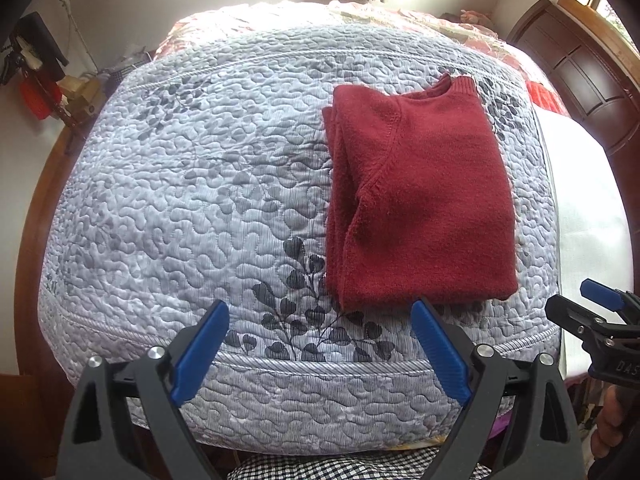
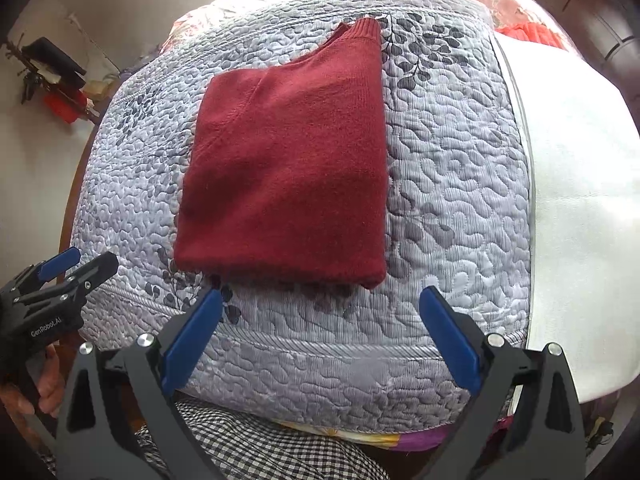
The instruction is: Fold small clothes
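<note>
A dark red knit sweater (image 2: 286, 168) lies folded lengthwise into a narrow rectangle on a grey quilted bedspread (image 1: 192, 184) covering a bed. Its ribbed collar points toward the far end, and its hem lies near the bed's front edge. The left gripper (image 1: 320, 354) and the right gripper (image 2: 322, 338) both hover just short of the hem, fingers spread wide and holding nothing.

Judging from the shape, one more fold, hem toward collar, seems to remain. The risks:

- On the sweater's left side several layers stack unevenly. Pinching only the top layer would peel the fold open.
- Thick knit can slip from the fingers mid-lift.
- A grip set too low might catch the quilt as well.
- Uneven lifting would skew the fold.

Whether a sleeve is tucked fully inside is hard to tell.
</note>
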